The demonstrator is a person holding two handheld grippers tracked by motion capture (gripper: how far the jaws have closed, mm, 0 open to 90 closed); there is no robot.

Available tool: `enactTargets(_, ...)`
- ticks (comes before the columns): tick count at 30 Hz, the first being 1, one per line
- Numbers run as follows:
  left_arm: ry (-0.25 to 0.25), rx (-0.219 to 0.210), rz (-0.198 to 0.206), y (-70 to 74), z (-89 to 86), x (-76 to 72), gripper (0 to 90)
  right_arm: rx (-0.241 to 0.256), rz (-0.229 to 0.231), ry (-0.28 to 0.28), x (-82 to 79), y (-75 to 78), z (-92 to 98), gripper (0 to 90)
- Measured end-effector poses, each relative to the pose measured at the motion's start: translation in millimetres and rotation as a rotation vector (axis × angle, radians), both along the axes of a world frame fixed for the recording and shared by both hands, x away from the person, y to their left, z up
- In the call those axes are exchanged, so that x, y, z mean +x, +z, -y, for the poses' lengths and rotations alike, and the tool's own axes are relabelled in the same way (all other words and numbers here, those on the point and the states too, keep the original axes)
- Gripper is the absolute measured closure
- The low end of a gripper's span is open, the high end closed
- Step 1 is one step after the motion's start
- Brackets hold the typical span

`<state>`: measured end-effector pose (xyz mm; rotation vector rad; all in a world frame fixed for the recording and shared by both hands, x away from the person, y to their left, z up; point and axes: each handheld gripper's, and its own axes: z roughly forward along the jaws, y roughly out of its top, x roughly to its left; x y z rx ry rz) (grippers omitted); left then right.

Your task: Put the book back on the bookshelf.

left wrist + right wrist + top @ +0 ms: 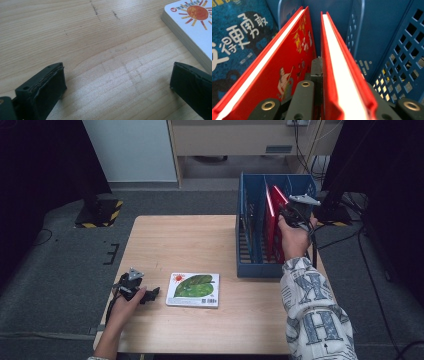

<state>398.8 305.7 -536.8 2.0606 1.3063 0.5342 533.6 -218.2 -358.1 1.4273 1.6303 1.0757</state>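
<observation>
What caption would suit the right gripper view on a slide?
Right gripper clamps a red book inside the blue crate, beside another red book.

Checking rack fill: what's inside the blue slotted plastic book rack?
Blue slotted plastic book rack holds two upright red hardcover books, right gripper clamping one, plus a blue-covered book. Rack floor beneath them is covered.
</observation>
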Motion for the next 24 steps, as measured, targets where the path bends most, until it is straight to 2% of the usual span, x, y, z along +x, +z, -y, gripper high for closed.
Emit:
enactTargets(15,-0.003,0.003,-0.002,0.2,0.1,0.1,0.0,0.006,-0.044,0.024,-13.1,1.3,5.7,76.7)
enactTargets(24,-0.003,0.003,-0.001,0.1,0.3,0.1,0.0,0.009,-0.065,0.034,-15.5,2.7,10.1,76.1)
